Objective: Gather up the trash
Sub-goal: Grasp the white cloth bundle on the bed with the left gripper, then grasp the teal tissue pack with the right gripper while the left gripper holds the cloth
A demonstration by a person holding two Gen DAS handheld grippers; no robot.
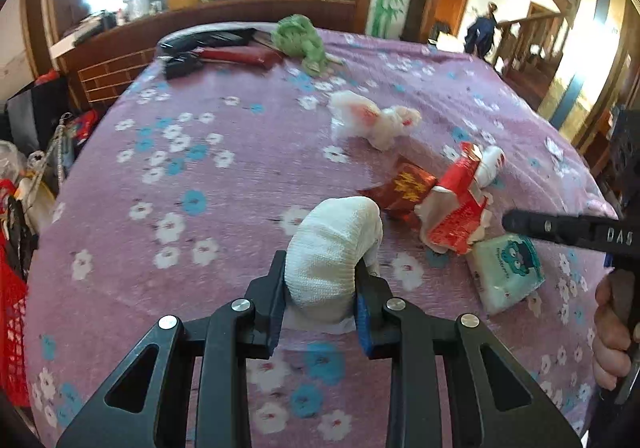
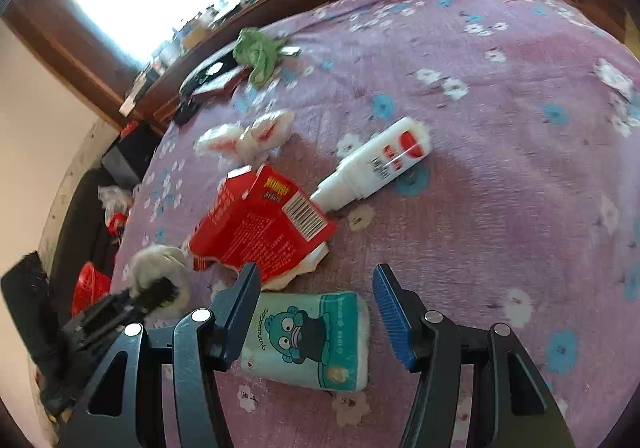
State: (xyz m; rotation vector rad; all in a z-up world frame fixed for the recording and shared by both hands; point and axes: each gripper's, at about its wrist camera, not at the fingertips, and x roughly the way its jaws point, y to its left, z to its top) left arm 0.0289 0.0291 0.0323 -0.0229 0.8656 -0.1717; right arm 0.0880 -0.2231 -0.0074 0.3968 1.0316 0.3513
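My left gripper [image 1: 320, 268] is shut on a crumpled white tissue wad [image 1: 332, 252] just above the purple floral tablecloth [image 1: 200, 167]. My right gripper [image 2: 316, 276] is open, its jaws on either side of a teal tissue pack [image 2: 308, 336] lying on the cloth; the pack also shows in the left wrist view [image 1: 508, 272]. Beyond lie a torn red box [image 2: 260, 228], a white tube [image 2: 376, 163] and a white wrapper with red print [image 2: 244, 135]. In the left wrist view the red box [image 1: 456, 203], a red foil wrapper [image 1: 404, 187] and the white wrapper [image 1: 372, 119] lie ahead.
A green crumpled bag [image 1: 300, 39] and black and red items [image 1: 208, 47] lie at the table's far edge. A cluttered wooden counter [image 1: 200, 7] stands behind. A red basket [image 2: 90, 288] sits on the floor left of the table. A person [image 1: 482, 29] is far off.
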